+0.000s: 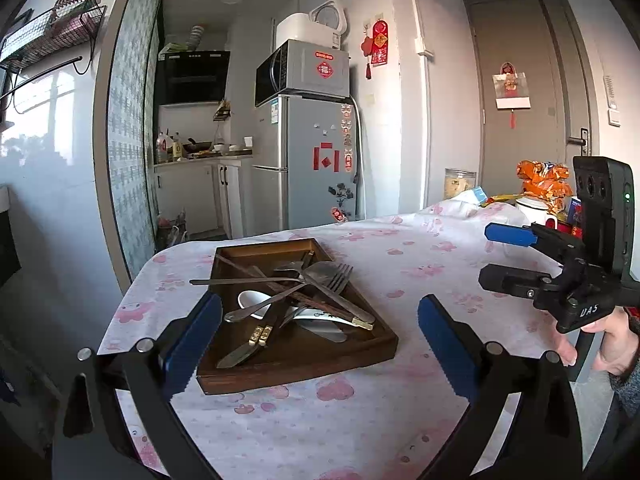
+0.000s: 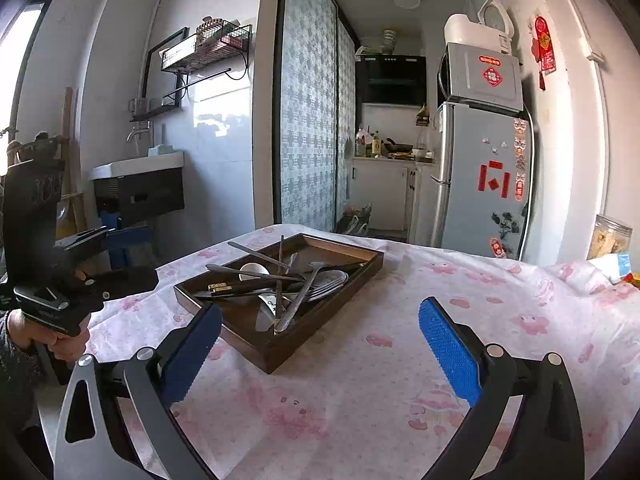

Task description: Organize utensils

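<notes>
Your left gripper (image 1: 320, 344) has its blue-padded fingers (image 1: 195, 344) spread wide and grasps nothing. The wooden tray (image 1: 298, 364) lies between and just ahead of them, its near corner pointing back into the gap and its near left edge hidden behind the left pad. Inside it the utensils (image 1: 296, 292) lie in a crossed heap: a fork (image 1: 340, 278), metal spoons, a white ceramic spoon (image 1: 252, 300) and dark chopsticks with gold bands; one handle sticks out over the far left rim. To the right of your fingers the flowered tablecloth (image 1: 360, 420) runs bare up to your right gripper (image 1: 500, 256), which hovers apart from the tray.

Your right gripper (image 2: 320, 352) is released wide too, holding nothing. The tray (image 2: 276, 354) sits ahead and toward its left finger, near corner just past the pad; bare cloth fills the space by the right finger.

Only the left view shows the mug and orange snack bags (image 1: 544, 184) at the far right of the table. Only the right view shows the wall sink (image 2: 136, 166) beyond the left gripper (image 2: 120, 256).
</notes>
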A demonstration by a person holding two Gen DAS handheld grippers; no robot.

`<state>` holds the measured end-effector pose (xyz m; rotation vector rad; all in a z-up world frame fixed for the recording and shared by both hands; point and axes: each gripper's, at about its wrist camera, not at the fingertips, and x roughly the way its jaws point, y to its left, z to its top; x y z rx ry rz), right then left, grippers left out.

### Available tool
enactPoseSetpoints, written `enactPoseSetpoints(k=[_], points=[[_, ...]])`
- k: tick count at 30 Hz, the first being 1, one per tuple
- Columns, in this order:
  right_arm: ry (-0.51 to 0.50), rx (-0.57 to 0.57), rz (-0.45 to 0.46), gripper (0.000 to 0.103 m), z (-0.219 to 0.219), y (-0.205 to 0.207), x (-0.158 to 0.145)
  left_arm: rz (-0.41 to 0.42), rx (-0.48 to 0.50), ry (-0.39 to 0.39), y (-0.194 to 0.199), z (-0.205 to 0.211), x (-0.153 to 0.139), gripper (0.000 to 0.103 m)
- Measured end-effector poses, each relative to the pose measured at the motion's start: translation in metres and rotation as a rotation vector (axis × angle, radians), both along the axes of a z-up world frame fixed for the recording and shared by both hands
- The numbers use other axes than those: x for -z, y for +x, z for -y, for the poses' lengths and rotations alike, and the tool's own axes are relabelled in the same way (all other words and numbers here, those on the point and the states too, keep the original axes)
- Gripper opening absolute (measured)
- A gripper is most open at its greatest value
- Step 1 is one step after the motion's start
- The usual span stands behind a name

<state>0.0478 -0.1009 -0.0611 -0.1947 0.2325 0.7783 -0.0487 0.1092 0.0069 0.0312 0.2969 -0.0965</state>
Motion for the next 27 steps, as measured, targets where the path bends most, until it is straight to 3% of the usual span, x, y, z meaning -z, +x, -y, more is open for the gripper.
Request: enactPoseSetpoints(k=[27], points=[[0.000, -0.004, 0.000, 0.100, -0.0005, -0.0023, 0.0001, 0.000, 0.001, 0.000, -0.0003, -0.0002, 0.0007, 0.100]])
